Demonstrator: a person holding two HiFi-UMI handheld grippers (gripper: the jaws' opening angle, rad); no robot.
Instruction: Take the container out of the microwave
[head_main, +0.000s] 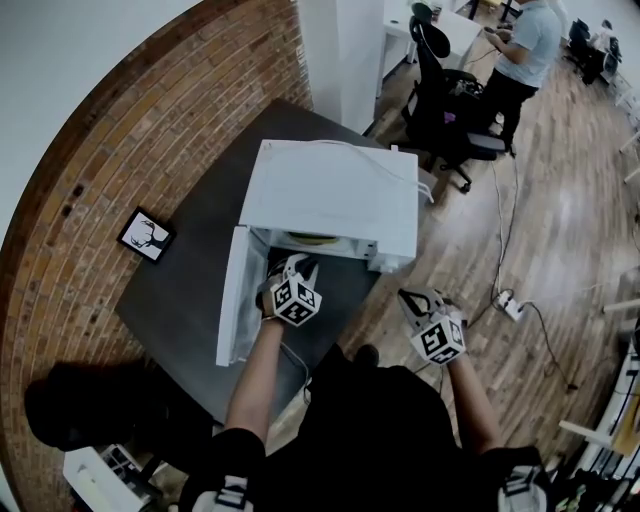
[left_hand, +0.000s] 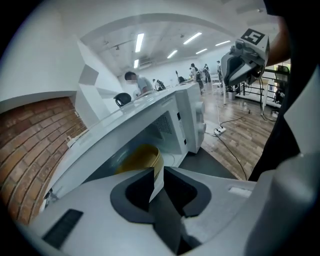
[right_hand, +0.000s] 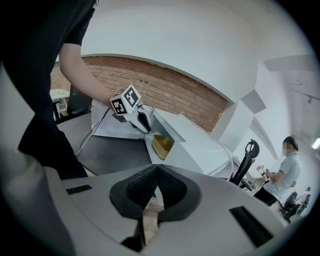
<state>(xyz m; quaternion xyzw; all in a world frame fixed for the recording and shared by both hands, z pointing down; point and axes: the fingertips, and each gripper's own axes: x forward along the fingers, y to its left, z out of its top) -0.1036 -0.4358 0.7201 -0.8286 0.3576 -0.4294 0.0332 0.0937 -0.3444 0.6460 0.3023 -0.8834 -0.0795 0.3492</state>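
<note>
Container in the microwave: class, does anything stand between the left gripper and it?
Nothing visible does. The door is swung open to the side, the left gripper sits at the opening of the microwave, and the container lies straight ahead of it.

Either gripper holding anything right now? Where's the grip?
Nothing held. Left gripper sits at the microwave mouth, jaws barely apart, short of the container. Right gripper shut, empty.

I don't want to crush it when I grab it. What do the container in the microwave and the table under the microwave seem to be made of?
Container: probably thin plastic or coated paper. It is yellow-tan and smooth with a slight sheen and a thin rim, though the look leaves the material open. Table: a dark grey, matte, even top, perhaps laminate or painted board.
</note>
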